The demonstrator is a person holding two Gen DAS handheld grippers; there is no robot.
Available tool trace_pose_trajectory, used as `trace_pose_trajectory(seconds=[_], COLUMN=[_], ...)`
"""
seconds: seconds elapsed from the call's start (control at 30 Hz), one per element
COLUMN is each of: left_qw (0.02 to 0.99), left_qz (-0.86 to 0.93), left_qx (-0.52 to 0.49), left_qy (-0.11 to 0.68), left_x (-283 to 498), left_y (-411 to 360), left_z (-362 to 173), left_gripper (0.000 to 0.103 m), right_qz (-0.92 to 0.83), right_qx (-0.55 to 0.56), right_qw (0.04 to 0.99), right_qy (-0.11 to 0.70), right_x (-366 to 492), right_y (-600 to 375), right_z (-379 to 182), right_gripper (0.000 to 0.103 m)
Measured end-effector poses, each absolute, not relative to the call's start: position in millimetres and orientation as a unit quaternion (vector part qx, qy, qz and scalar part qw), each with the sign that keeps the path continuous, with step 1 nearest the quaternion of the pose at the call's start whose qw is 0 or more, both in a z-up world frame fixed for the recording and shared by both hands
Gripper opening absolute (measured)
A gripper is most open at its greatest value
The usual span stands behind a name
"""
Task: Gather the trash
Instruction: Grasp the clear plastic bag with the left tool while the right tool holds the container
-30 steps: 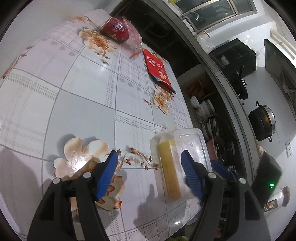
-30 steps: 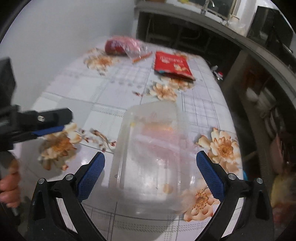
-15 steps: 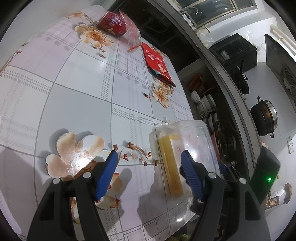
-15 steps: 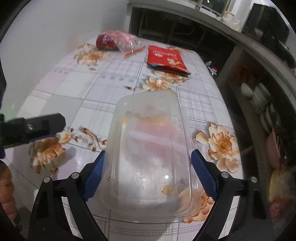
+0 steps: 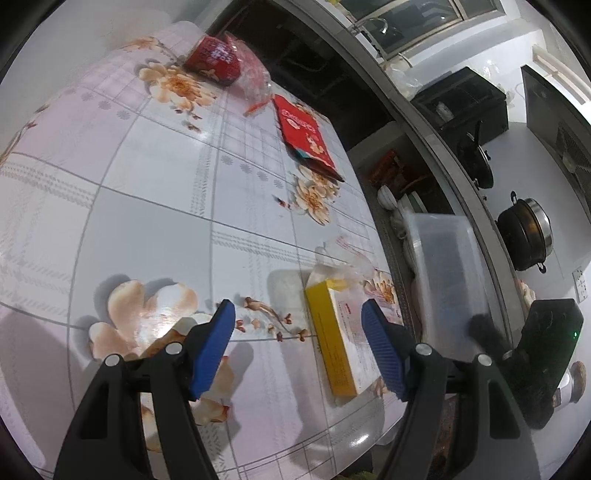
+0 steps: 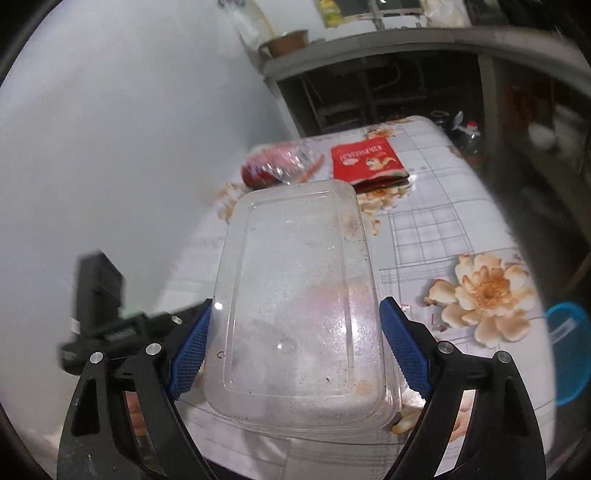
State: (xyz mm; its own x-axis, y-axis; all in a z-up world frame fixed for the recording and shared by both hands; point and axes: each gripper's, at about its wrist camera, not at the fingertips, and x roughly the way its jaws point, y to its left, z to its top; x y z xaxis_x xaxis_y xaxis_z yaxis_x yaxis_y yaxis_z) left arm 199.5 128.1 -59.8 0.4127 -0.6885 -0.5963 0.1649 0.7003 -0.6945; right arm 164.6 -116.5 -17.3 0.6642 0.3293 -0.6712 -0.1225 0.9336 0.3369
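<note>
Right claw (image 6: 295, 350) clamped on clear tub (image 6: 295, 295), lifted off worktop (image 5: 147, 184); left claw (image 5: 299, 350) wide, empty.

Wide bare tabletop (image 5: 147, 206) ahead; yellow box (image 5: 332, 343) blocks near right, red packets (image 5: 306, 136) far edge

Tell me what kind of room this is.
Most likely a home kitchen. A lidded pot sits on the counter, a tap stands under a window behind it, and bowls are stacked on a shelf below. The work goes on at a table with a flowered cover.
</note>
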Motion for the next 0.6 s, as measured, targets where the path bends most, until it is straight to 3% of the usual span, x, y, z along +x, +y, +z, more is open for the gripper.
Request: trace_pose_trajectory(seconds=[0.3,0.6], left_qw=[0.791,0.809], left_qz=[-0.313,-0.35], left_qx=[-0.231,-0.127], left_qy=[0.472,0.454], left_x=[195,191], left_y=[91,31], left_z=[-53,-41], left_gripper=[0.068,0.068], right_qz=[0.078,-0.026], right_qx=[0.193,0.166], right_qw=[0.914,0.908], right_qy=[0.349,0.384], right_x=[136,114], right_y=[-179,-207], right_z=[0,-24], right_gripper=[0.083,0.083])
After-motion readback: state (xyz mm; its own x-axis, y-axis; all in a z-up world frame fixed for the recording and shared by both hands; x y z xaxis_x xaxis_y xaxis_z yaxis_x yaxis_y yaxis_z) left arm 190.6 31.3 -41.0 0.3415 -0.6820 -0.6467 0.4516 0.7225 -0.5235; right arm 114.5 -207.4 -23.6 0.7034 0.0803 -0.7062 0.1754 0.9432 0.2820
